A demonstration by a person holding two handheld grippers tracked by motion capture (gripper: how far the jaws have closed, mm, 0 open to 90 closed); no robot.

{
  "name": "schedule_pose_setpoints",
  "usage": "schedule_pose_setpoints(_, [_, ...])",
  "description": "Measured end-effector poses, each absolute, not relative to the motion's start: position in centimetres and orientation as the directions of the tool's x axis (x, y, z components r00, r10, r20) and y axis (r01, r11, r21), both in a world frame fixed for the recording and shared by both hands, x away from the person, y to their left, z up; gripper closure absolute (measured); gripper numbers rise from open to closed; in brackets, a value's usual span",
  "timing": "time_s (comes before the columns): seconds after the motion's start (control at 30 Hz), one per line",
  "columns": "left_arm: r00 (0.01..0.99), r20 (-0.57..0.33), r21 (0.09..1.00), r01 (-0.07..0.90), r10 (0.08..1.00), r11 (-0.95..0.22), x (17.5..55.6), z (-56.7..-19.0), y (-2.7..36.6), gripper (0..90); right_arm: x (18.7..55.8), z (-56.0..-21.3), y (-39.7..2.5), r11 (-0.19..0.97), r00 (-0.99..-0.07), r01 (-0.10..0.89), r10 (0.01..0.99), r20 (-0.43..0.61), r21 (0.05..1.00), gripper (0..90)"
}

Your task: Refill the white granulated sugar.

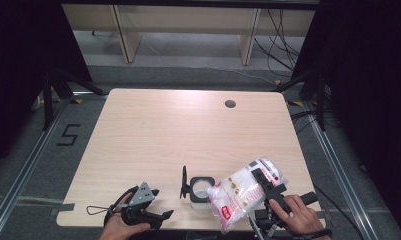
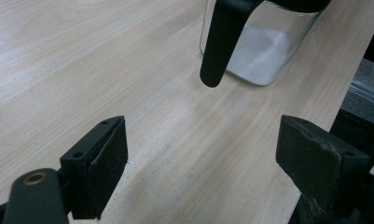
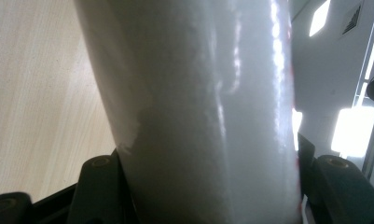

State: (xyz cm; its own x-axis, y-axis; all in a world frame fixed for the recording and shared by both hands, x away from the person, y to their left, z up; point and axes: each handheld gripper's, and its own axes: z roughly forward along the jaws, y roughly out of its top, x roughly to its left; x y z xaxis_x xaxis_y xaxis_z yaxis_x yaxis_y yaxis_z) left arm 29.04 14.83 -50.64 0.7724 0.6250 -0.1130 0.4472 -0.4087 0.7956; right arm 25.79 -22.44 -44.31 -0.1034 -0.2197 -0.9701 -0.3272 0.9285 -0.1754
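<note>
Wooden table point(image 1: 188, 130): right gripper point(image 1: 266, 186) clamps bag point(image 1: 240, 192), apparently pouring into jar point(image 1: 200, 190) near front edge; left gripper point(image 1: 150, 210), released, should steady it.

Bag point(image 1: 243, 195) tilts right of jar point(image 1: 200, 190) (touching it).

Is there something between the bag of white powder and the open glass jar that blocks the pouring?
Nothing visible blocks it. The right tongs hold the bag of white powder tilted, its lower corner at the glass jar. The jar's lid is swung open to the left, away from the bag.
</note>
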Motion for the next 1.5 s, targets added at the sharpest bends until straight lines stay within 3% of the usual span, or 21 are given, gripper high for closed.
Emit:
schedule_pose_setpoints(0.9, [0.773,-0.105,0.791,0.447,0.626,-0.419,29.1,-50.63,14.89,16.3,26.0,-43.95,-22.72,0.912,-0.058,-0.343,-0.26,-0.964,-0.225,43.0])
schedule_pose_setpoints(0.97, [0.776,-0.097,0.787,0.443,0.623,-0.429,29.13,-50.62,14.92,16.3,25.85,-43.98,-22.9,0.933,-0.106,-0.296,-0.248,-0.963,-0.207,43.0])
schedule_pose_setpoints(1.13, [0.777,-0.093,0.784,0.443,0.622,-0.436,29.15,-50.58,15.02,16.3,25.96,-43.69,-22.74,0.909,-0.061,-0.343,-0.272,-0.96,-0.236,43.0])
schedule_pose_setpoints(1.17, [0.774,-0.116,0.793,0.45,0.623,-0.411,29.04,-50.62,14.87,16.3,25.76,-43.88,-22.73,0.927,-0.083,-0.319,-0.237,-0.968,-0.199,43.0])
schedule_pose_setpoints(1.33, [0.774,-0.115,0.792,0.45,0.623,-0.412,29.04,-50.61,14.88,16.3,25.78,-43.91,-22.71,0.928,-0.086,-0.322,-0.228,-0.97,-0.189,43.0])
schedule_pose_setpoints(1.37, [0.776,-0.106,0.793,0.444,0.622,-0.418,29.05,-50.57,14.95,16.3,25.98,-43.73,-22.64,0.903,-0.047,-0.355,-0.276,-0.96,-0.242,42.9])
schedule_pose_setpoints(1.5, [0.774,-0.099,0.791,0.443,0.625,-0.423,29.1,-50.57,15.0,16.3,25.82,-44.02,-22.73,0.926,-0.098,-0.324,-0.236,-0.967,-0.193,42.9])
